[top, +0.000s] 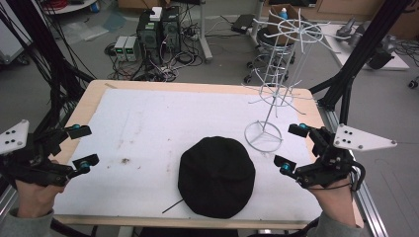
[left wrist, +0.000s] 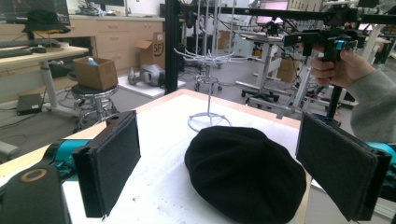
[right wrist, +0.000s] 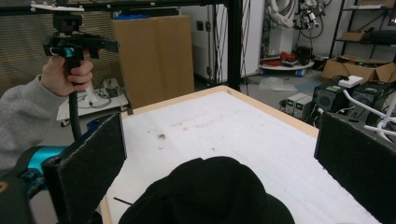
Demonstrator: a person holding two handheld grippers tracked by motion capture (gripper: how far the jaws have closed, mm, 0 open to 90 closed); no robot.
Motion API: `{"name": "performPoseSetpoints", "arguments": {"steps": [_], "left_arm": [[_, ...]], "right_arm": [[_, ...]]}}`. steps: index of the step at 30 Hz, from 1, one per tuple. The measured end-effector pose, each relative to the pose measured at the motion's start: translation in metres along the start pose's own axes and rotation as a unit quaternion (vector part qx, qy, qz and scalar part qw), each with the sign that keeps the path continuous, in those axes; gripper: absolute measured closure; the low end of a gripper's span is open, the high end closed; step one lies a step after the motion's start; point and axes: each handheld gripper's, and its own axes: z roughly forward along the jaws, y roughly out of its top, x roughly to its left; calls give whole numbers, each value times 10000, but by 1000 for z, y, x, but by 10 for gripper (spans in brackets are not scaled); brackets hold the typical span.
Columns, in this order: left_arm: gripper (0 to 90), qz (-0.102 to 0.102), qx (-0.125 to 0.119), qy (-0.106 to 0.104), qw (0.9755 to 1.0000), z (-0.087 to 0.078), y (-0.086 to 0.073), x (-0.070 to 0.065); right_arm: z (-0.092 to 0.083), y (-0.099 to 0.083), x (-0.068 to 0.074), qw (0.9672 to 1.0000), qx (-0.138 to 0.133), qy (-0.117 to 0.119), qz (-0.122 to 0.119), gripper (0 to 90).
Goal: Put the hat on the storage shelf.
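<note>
A black knit hat (top: 216,177) lies flat on the white table cover (top: 158,123), near the front edge and a little right of centre. Behind it to the right stands a white wire rack (top: 276,79) on a round wire base. My left gripper (top: 81,147) hovers at the table's left edge, jaws open, with nothing between them. At the right edge my right gripper (top: 292,148) is open and empty too. In the left gripper view the hat (left wrist: 245,170) sits ahead between the open jaws, the rack (left wrist: 208,70) beyond it. The right gripper view has the hat (right wrist: 210,196) low between its wide jaws.
Brown stains (top: 125,160) mark the cover left of the hat. A thin black strand (top: 173,206) trails from the hat's front left. Past the table's far edge are computer boxes (top: 158,29), cables and a stool (top: 262,54) on the floor. Black frame posts (top: 356,64) rise at the right.
</note>
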Motion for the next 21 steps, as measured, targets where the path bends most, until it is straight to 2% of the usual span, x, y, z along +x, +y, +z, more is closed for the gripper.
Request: {"name": "performPoseSetpoints", "arguments": {"steps": [13,21], "left_arm": [[139,1,-30,46,10000,0,0,-1],[139,28,-18,43,10000,-1,0,-2]], "right_arm": [[1,0,1,10000,5,-23,-27,12],[11,3,7,9997,156,113,-138,12]]}}
